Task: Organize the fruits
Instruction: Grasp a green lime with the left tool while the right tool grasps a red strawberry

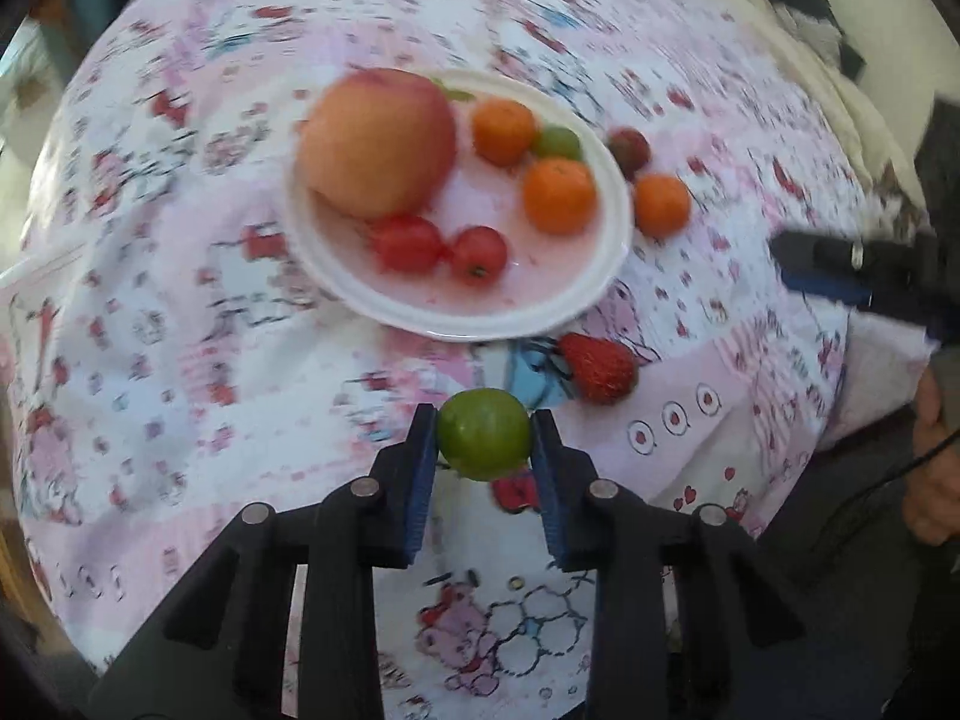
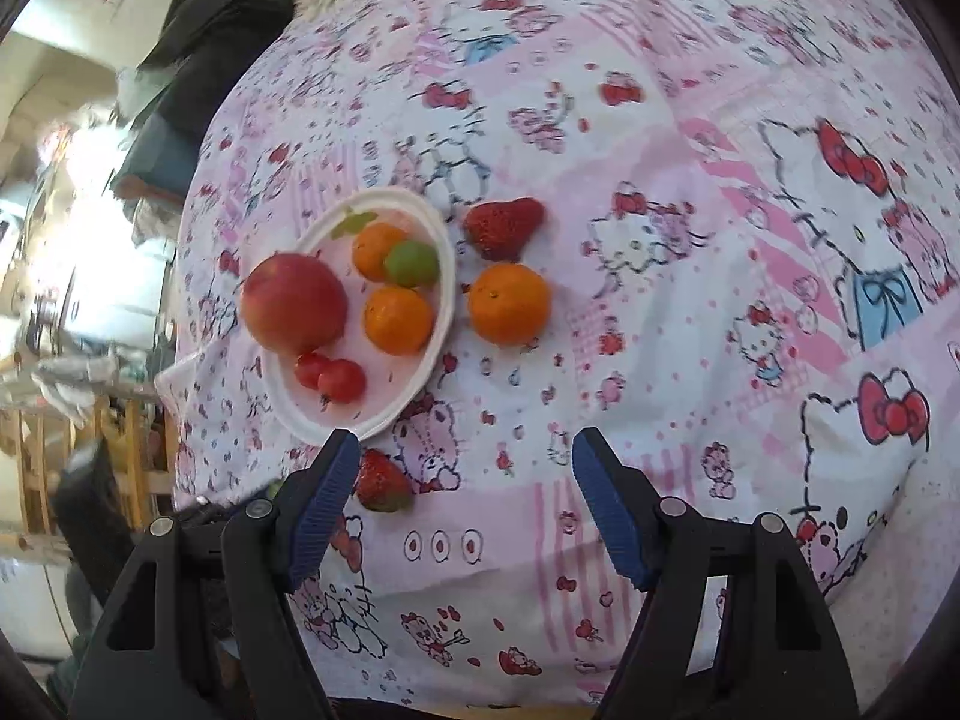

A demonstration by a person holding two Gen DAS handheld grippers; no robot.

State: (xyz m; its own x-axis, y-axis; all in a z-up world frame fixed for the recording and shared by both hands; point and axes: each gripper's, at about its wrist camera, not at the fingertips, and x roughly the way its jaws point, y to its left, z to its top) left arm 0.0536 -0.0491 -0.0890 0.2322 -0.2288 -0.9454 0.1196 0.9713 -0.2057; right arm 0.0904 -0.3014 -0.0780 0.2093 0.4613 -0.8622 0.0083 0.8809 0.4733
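Note:
My left gripper [image 1: 483, 433] is shut on a green fruit [image 1: 483, 441], held above the cloth just short of the white plate [image 1: 606, 276]. The plate holds a large apple [image 1: 377, 141], two oranges [image 1: 559, 195], a small green fruit [image 1: 557, 143] and two red tomatoes [image 1: 479, 253]. Off the plate lie an orange [image 2: 509, 303], a strawberry [image 2: 503, 227] and a second strawberry [image 2: 383, 483]. My right gripper [image 2: 465, 450] is open and empty, above the cloth in front of the plate [image 2: 441, 324].
A pink cartoon-print cloth [image 2: 690, 276] covers the surface. Dark clothing [image 2: 210, 42] lies at its far left edge. A wooden rack [image 2: 78, 456] stands left of the bed. In the left wrist view the other gripper [image 1: 864, 270] shows at the right.

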